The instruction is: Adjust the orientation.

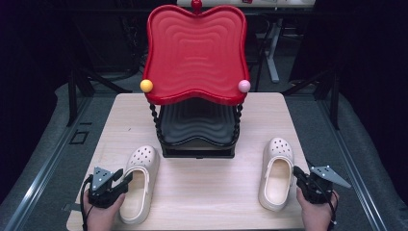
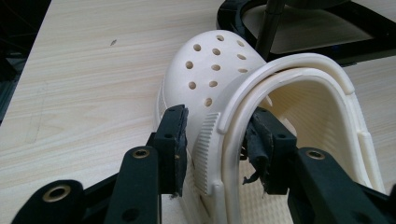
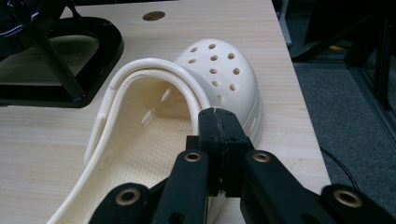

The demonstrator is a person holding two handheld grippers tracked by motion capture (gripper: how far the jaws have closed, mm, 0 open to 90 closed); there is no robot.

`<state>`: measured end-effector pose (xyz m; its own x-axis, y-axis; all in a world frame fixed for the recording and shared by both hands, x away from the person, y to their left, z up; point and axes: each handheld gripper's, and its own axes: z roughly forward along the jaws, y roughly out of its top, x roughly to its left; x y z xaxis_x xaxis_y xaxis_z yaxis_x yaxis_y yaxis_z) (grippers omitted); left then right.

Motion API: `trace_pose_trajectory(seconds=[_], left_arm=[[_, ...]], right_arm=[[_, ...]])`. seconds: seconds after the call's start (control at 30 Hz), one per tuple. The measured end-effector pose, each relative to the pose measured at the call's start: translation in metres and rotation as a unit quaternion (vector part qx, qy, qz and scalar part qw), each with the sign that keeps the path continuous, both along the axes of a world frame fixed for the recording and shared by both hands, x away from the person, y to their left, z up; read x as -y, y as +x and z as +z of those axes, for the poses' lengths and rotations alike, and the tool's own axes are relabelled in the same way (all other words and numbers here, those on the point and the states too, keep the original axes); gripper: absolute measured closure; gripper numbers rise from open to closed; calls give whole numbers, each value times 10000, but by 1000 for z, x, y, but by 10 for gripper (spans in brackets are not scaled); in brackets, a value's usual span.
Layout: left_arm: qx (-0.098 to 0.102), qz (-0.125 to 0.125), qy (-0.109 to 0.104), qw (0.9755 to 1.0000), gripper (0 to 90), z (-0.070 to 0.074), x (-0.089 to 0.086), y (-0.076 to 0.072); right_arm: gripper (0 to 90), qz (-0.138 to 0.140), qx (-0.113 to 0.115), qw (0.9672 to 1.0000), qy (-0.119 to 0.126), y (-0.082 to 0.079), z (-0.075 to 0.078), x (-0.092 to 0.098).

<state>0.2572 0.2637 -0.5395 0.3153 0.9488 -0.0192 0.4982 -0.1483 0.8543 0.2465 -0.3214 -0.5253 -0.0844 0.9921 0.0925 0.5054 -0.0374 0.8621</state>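
Two cream clogs lie toes-away on the wooden table (image 1: 207, 192). The left clog (image 1: 139, 185) (image 2: 210, 70) has its side wall and folded strap between the jaws of my left gripper (image 1: 126, 178) (image 2: 217, 135), one pad outside the wall and one inside, both pressing on it. The right clog (image 1: 278, 173) (image 3: 224, 70) rests near the table's right edge. My right gripper (image 1: 297, 172) (image 3: 218, 114) sits at that clog's outer rim, jaws shut together with nothing seen between them.
A two-tier rack stands at the table's middle back: a red wavy tray (image 1: 195, 48) on top and a black tray (image 1: 197, 125) below, between the clogs' toes. A yellow ball (image 1: 146, 85) and a pink ball (image 1: 244, 86) cap its front corners. Grey floor surrounds the table.
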Motion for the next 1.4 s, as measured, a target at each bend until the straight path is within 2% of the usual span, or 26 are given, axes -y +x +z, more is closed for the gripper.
trace_pose_trajectory(seconds=[0.03,0.07,0.1,0.2,0.27,0.4,0.57,0.63,0.8,0.93,1.1,1.27,1.4], left_arm=[[0,0,0,10000,589,0,0,0],[0,5,0,10000,588,0,0,0],[0,5,0,10000,588,0,0,0],[4,2,-15,10000,586,0,0,0],[-2,-5,-10,10000,583,0,0,0],[-15,-2,-2,10000,580,0,0,0],[-8,4,-15,10000,576,0,0,0],[-18,8,-17,10000,575,0,0,0],[-21,1,-25,10000,574,0,0,1],[-19,2,-37,10000,574,0,0,1],[-16,-1,-36,10000,574,0,0,1],[-14,-4,-40,10000,574,0,0,1],[0,-11,-35,10000,574,0,0,0]], right_arm=[[897,0,0,10000,0,0,0,0],[826,-10,44,10000,-51,-1,1,-1],[826,-10,44,10000,-51,-1,1,-1],[747,-15,90,9997,-235,-4,3,-5],[661,-51,45,9991,-420,-3,0,-9],[628,-121,-147,9982,-561,1,-6,-15],[637,-191,-345,9966,-721,8,-12,-19],[676,-222,-395,9957,-808,10,-14,-21],[743,-155,-419,9962,-751,11,-11,-19],[757,47,-375,9976,-583,9,-9,-19],[762,398,-338,9980,-354,7,-6,-31],[761,658,-298,9958,-554,4,-6,-50],[760,779,-285,9946,-623,2,-7,-57]])
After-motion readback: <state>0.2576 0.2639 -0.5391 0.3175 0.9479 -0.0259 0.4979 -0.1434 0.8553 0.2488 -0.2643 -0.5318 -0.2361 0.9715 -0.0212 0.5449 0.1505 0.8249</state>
